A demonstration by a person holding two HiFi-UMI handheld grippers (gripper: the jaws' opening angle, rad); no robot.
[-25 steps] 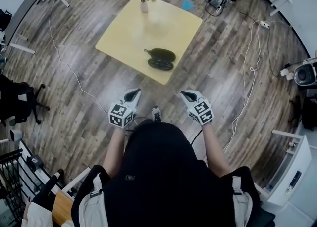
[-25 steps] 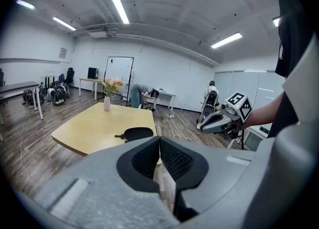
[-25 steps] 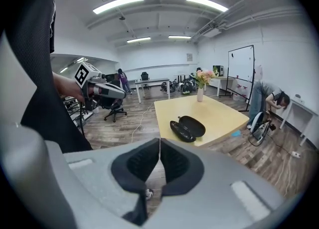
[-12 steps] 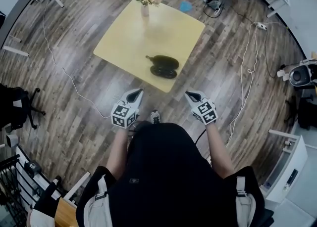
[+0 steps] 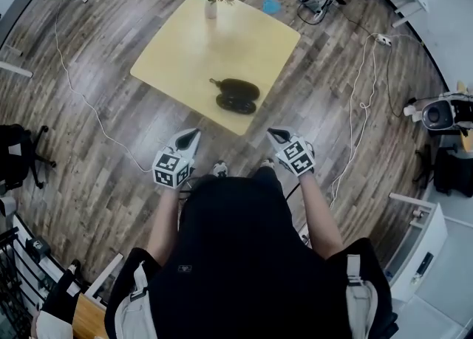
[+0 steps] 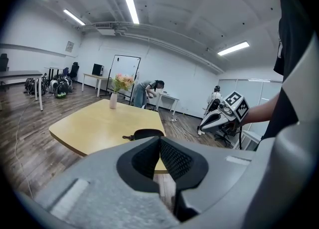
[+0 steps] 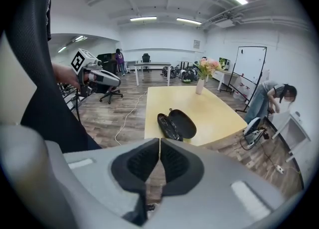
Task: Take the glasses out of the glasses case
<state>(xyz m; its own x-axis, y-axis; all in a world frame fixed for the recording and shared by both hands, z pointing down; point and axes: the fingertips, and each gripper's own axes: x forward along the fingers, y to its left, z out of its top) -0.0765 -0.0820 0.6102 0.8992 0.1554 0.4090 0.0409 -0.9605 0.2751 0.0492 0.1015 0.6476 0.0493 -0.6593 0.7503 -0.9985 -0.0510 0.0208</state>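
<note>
Both tools are held low and close in front of the person's body, level with each other. The left tool and the right tool each have their jaws pressed together with nothing between them, as each one's own view shows. That looks like a carrying posture for the approach, not a grasp. Both tips point ahead over a strip of wooden floor towards the tabletop.

The glasses case lies on the tabletop close to its near edge, roughly midway between the lines of the two tools and well apart from both. It lies open, its two dark halves side by side. In the right gripper view the half nearer the person seems to hold the glasses, though dark on dark makes this hard to confirm. Being near the edge, the case should be easy to reach from this side. The task has yet to begin; the jaws would have to part first, probably with one tool steadying the case.

Farther off, a vase of pink flowers stands at the far edge, well clear of the case.
</note>
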